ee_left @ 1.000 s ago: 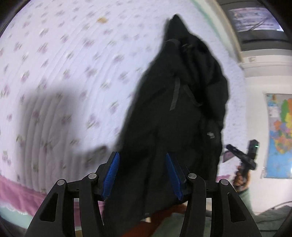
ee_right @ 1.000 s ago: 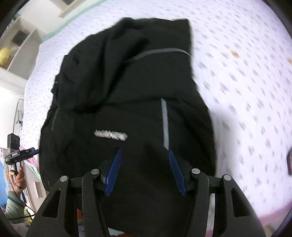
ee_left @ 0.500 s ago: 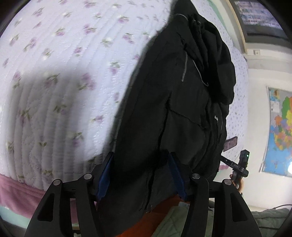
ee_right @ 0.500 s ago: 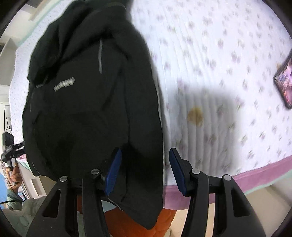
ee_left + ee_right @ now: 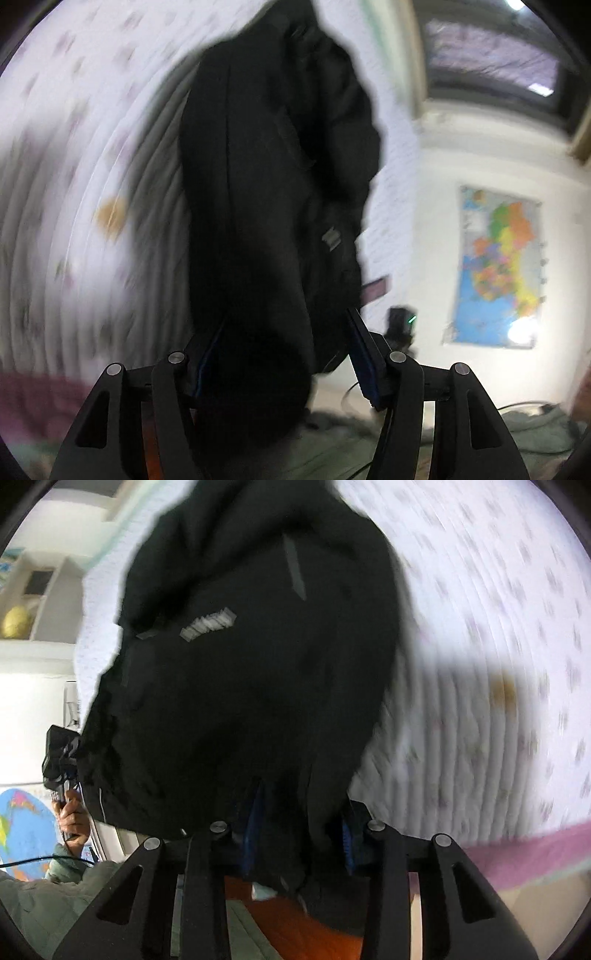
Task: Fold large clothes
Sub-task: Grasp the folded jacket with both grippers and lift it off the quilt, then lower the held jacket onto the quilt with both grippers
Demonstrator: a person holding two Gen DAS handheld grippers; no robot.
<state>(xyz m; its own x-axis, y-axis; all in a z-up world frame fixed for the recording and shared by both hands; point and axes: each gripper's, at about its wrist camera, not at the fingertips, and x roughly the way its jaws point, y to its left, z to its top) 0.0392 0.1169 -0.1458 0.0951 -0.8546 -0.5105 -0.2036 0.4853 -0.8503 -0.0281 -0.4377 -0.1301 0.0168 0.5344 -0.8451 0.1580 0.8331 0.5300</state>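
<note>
Jacket (image 5: 258,686) now bunches between right gripper (image 5: 301,834) pads.

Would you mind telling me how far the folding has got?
Done: nothing looks folded; the black jacket is still bunched on the quilt. In hand: fabric sits between the fingers of the left tool and the right tool. Left: every fold.
</note>
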